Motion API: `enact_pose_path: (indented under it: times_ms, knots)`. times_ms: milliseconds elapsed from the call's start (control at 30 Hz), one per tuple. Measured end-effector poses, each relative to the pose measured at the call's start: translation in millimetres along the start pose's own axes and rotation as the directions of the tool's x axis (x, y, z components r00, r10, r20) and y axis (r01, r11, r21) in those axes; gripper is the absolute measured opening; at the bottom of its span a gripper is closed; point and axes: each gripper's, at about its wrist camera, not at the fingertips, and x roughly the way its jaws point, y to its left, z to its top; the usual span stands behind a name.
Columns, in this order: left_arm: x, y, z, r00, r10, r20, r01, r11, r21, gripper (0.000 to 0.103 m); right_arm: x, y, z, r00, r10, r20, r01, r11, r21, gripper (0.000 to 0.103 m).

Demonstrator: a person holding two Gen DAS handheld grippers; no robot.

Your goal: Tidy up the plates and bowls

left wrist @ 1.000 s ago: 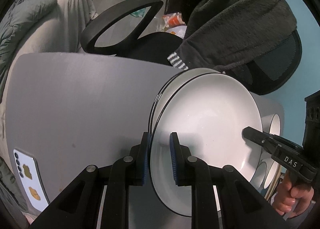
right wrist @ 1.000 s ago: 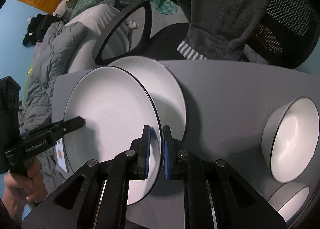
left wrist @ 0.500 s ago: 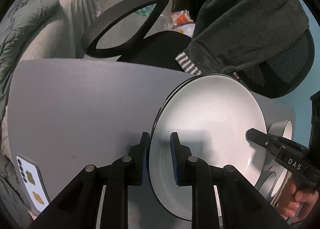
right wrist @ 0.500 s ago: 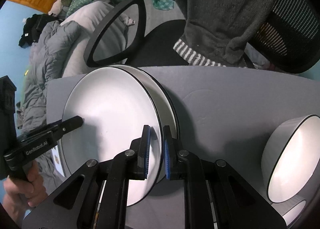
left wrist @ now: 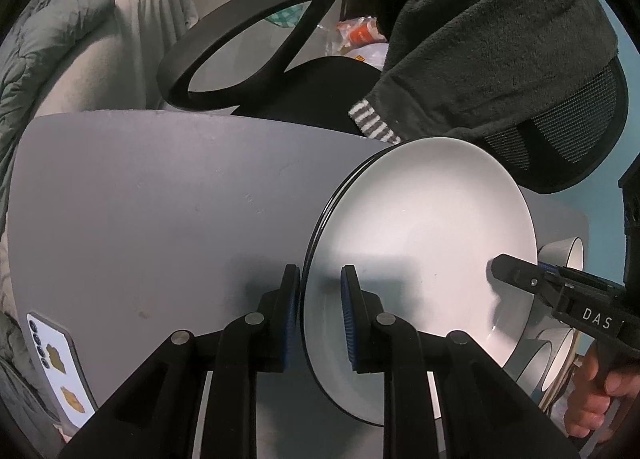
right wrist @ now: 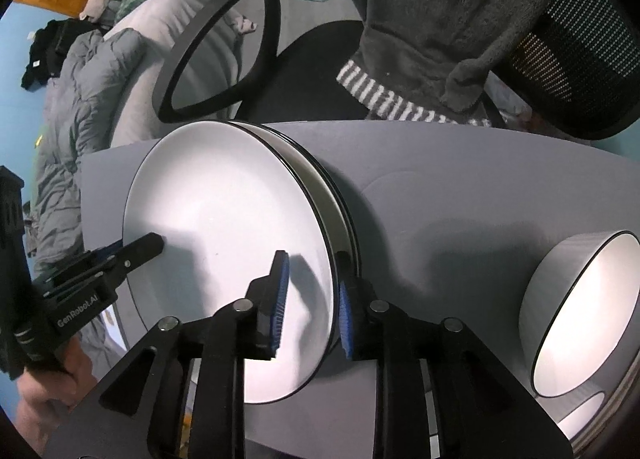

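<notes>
A white plate with a black rim (left wrist: 424, 259) lies on top of a second matching plate (right wrist: 320, 183) on the grey table (left wrist: 160, 199). My left gripper (left wrist: 320, 315) straddles the top plate's left rim with its jaws parted. My right gripper (right wrist: 310, 299) straddles the right rim (right wrist: 224, 239) with its jaws spread apart. Each gripper shows in the other's view, the right one (left wrist: 560, 291) and the left one (right wrist: 100, 275). A grey bowl with a white inside (right wrist: 580, 315) stands to the right, with another bowl (right wrist: 592, 419) below it.
A phone (left wrist: 60, 371) lies at the table's left front corner. A black office chair (left wrist: 312, 91) draped with a dark fleece (left wrist: 500, 39) stands behind the table. Bedding (left wrist: 60, 39) lies to the left.
The held plate has moved back over the second plate and now rests on it. Both grippers have opened, the right one clearly wider.
</notes>
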Motion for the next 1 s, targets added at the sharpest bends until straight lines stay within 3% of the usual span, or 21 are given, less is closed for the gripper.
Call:
enact_pose_path:
  times_ms: [300,367,467,533,600,900,1000]
  knots:
    - [-9,2,-6,1.000,-0.003,0.029,0.003,1.000,0.015,0.027,-8,4,-3,1.000,-0.011,0.001,0.011,1.000,-0.002,0.032]
    - [-13,3,-8,0.999,-0.005,0.037,0.004,1.000,0.010,0.036,-9,6,-4,1.000,-0.020,0.008,0.020,1.000,-0.010,0.034]
    - [-19,3,-10,0.998,-0.012,0.055,0.011,1.000,0.005,0.040,-10,9,-5,0.999,-0.033,0.016,0.034,0.999,-0.024,0.038]
    - [-22,3,-12,0.998,-0.019,0.057,0.019,1.000,0.005,0.040,-12,12,-5,0.999,-0.047,0.023,0.048,0.998,-0.028,0.043]
    - [-26,3,-14,0.997,-0.029,0.065,0.029,1.000,0.002,0.040,-16,14,-5,0.993,-0.109,0.045,0.110,0.993,-0.034,0.059]
    - [-53,-1,-32,0.991,-0.030,0.127,0.027,0.999,0.025,0.046,-32,16,-10,0.986,-0.136,0.097,0.141,0.989,-0.049,0.059]
    - [-68,-2,-42,0.986,-0.029,0.164,0.023,0.999,0.039,0.056,-41,20,-17,0.980,-0.156,0.122,0.163,0.985,-0.057,0.061]
